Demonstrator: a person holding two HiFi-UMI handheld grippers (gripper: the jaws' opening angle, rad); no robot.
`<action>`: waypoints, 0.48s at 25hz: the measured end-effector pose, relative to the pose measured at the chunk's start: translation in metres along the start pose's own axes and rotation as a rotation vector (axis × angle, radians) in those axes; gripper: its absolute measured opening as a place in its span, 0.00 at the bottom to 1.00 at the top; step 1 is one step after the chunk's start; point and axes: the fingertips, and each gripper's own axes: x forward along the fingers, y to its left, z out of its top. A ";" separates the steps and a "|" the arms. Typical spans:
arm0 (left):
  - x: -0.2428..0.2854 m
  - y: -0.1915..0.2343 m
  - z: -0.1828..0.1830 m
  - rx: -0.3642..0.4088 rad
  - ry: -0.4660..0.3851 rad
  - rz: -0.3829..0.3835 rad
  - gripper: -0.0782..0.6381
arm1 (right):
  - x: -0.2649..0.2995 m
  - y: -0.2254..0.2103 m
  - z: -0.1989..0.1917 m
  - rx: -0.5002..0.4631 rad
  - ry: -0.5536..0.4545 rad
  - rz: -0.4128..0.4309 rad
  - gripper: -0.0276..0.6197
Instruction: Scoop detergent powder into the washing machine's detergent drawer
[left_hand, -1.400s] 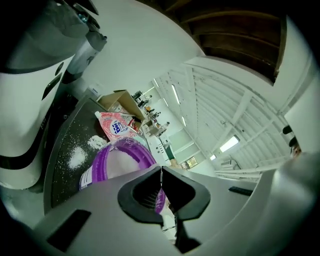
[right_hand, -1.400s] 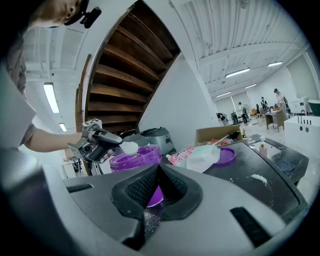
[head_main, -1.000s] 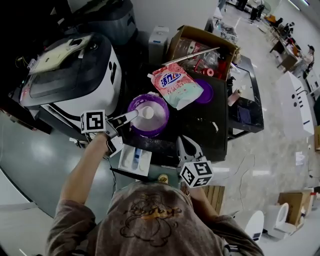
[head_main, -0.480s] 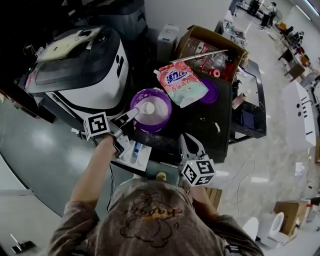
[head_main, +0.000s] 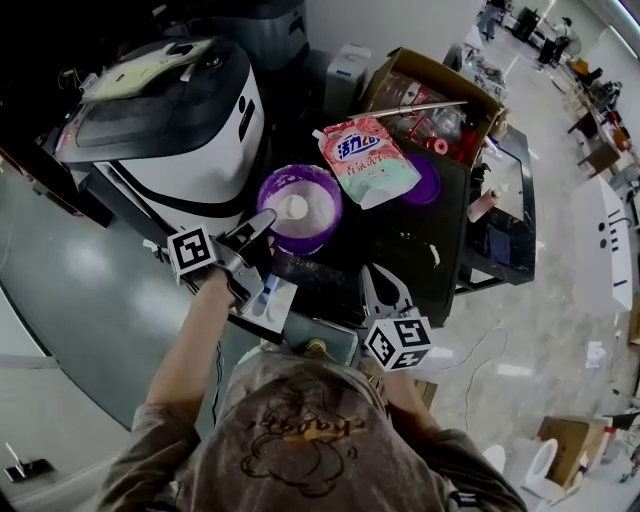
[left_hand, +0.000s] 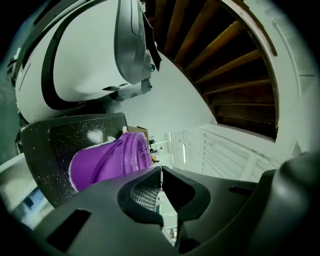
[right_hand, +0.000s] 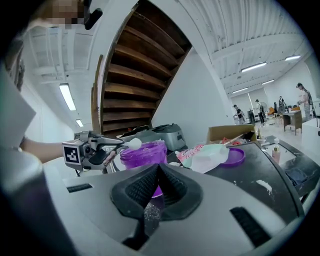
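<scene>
Barely shifted, scoop (head_main: 293, 208) in left gripper (head_main: 262, 222) hangs above purple tub (head_main: 330, 188).

Fisheye distortion is bending all edges, corners fading black. A white ceiling strip light (right_hand: 66, 96) is glowing at ten o'clock; the glossy grey floor (head_main: 85, 285) is glaring at nine o'clock.

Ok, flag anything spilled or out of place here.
Detergent powder is spilled on the black table: a white smear near its right edge, and a dusting beside the purple tub. The purple lid lies partly under the detergent pouch.
</scene>
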 end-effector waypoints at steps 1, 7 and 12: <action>-0.001 -0.001 -0.001 -0.014 -0.007 -0.012 0.14 | -0.001 0.000 -0.001 0.001 0.003 0.001 0.03; -0.014 -0.002 -0.005 -0.042 -0.035 -0.045 0.14 | -0.005 0.007 -0.002 -0.002 0.004 0.007 0.03; -0.029 -0.004 -0.007 -0.045 -0.045 -0.060 0.14 | -0.001 0.016 0.002 -0.009 -0.002 0.010 0.03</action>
